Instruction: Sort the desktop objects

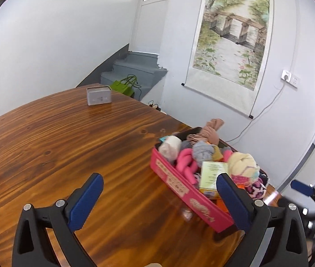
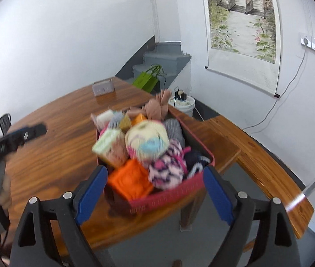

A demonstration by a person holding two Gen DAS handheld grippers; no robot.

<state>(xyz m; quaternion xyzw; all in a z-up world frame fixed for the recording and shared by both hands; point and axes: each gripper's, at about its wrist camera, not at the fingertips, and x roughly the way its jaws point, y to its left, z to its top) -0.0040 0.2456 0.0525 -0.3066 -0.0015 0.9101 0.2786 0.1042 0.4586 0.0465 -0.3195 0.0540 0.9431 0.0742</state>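
One pink basket (image 1: 180,185) is sitting near the corner of the wooden table (image 1: 68,144), and every place below is given relative to it. It is holding the soft goods heaped above its rim: rolled socks and small cartons packed tightly, probably so that one container is gathering the loose items. Countable on top are one cream-and-blue sock ball (image 2: 147,141), one orange bundle (image 2: 129,179), one pink-and-navy patterned roll (image 2: 167,172), one green-and-white carton (image 2: 107,143) and one tan stocking bundle (image 2: 157,108) sticking up at the basket's far end; motion blur is hiding the exact total.

The left gripper (image 1: 158,202) is hovering with its jaws spread wide and nothing between them, one blue pad overlapping the basket's near end. The right gripper (image 2: 155,194) is likewise spread and empty, its jaws framing the basket's near end from above, a stance suited either to reaching in or to pulling away.

One grey tin box (image 1: 99,95) is standing alone on the table, well beyond the basket. The rest of the tabletop is lying bare, which fits sorting finished as well as items waiting to be taken out.
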